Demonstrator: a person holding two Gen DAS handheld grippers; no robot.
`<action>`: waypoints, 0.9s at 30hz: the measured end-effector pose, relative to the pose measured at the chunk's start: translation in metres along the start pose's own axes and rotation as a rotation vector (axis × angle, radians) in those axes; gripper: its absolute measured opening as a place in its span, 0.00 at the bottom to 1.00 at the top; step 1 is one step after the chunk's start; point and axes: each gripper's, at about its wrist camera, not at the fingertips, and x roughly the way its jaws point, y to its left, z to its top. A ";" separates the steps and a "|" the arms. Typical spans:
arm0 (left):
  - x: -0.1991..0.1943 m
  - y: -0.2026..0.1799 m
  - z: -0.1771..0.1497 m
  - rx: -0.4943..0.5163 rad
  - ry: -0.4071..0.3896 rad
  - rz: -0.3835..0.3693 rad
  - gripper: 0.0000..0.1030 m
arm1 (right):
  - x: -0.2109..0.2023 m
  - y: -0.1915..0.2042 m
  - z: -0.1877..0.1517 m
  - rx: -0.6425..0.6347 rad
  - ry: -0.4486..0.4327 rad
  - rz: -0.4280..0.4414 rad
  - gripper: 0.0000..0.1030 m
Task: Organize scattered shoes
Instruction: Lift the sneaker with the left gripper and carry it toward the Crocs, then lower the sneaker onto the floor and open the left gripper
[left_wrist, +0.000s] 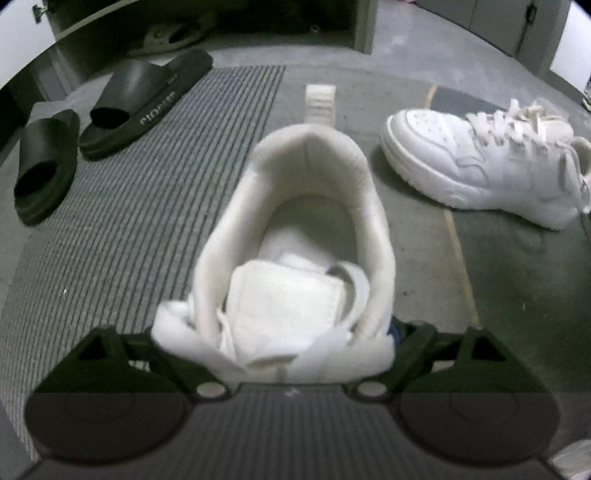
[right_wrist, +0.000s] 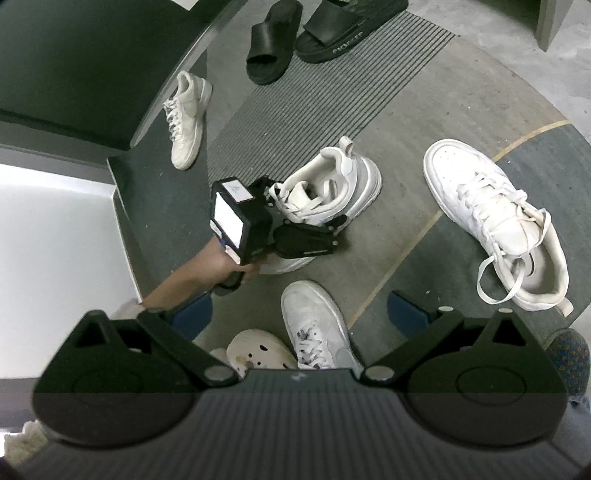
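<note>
In the left wrist view, the left gripper (left_wrist: 273, 354) is closed on the tongue and laces of the high-top sneaker (left_wrist: 299, 229), probably because this soft part is easy to pinch for carrying; beyond it I count two black slides (left_wrist: 144, 107) together on the striped mat (left_wrist: 166, 206) and one white sneaker (left_wrist: 480, 162) alone on the floor. In the right wrist view, the right gripper (right_wrist: 299, 325) hangs open and empty above the floor, and I count five white sneakers, the two slides and one perforated clog (right_wrist: 255, 350) at the lower edge.
</note>
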 end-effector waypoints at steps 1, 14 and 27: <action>0.000 0.000 0.000 -0.020 0.004 0.011 0.88 | -0.001 0.000 -0.001 -0.001 -0.002 -0.005 1.00; -0.142 -0.038 -0.003 -0.246 -0.120 0.098 0.93 | -0.043 0.011 -0.030 -0.161 -0.066 0.036 1.00; -0.348 -0.116 0.024 -0.459 -0.187 0.348 0.98 | -0.102 0.017 -0.071 -0.254 -0.226 0.133 1.00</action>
